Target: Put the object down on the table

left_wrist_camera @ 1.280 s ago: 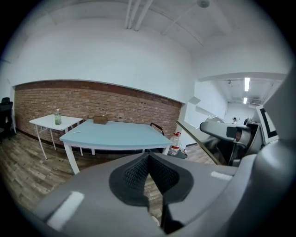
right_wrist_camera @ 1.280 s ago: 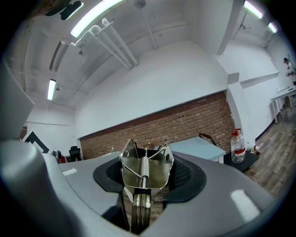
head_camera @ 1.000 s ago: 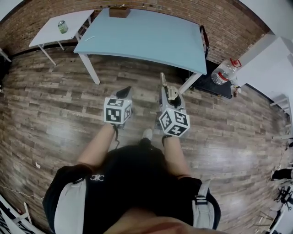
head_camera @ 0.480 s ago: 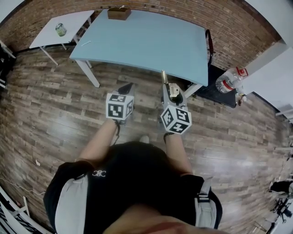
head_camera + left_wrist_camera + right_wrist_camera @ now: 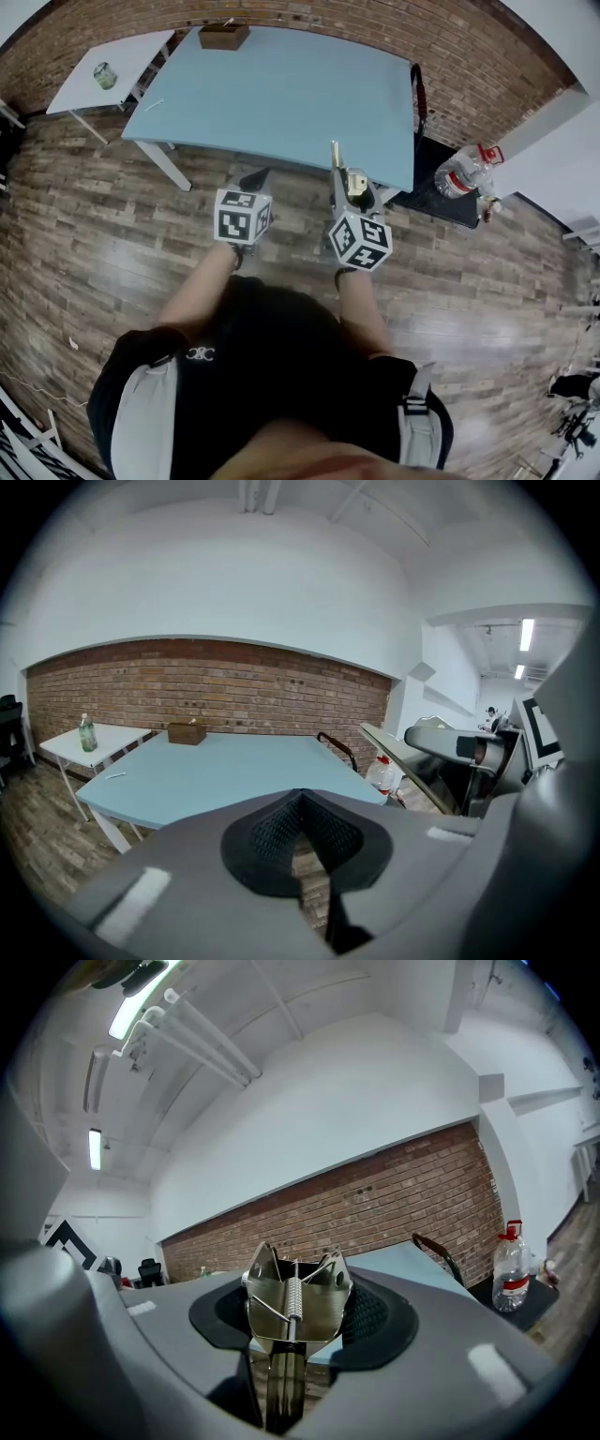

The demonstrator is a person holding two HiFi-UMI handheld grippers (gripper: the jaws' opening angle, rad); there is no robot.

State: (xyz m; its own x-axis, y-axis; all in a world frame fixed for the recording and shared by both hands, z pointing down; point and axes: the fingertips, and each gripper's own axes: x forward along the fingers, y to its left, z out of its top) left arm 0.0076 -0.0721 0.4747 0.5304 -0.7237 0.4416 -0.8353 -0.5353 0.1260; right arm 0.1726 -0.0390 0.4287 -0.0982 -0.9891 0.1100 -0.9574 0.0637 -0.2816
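Metal tool (image 5: 292,1321): shiny steel, with thin bent wings, a spring down the middle and a long flat handle; it sits between the right fingers and pokes out past their tips, up in the air, not on the table yet
How it will handle: I think it is light, hard and stiff, and a bit slippery, so it could twist in the pads; the flat handle looks like the best place to hold it, not the thin wings
Small white table (image 5: 112,52): far ahead and left of the left fingers, with a little jar (image 5: 103,75) on top
Left gripper (image 5: 300,806): grey plastic with black bumpy pads; its fingers are pressed together with nothing between them
Blue table (image 5: 281,94): smooth, flat, pale blue top on white legs, just ahead of both pairs of fingers; a brown box (image 5: 223,37) sits at its far edge
Right gripper (image 5: 354,208): its fingers squeeze the metal tool from both sides
Water jug (image 5: 459,173): round, clear plastic, off to the right of the right fingers
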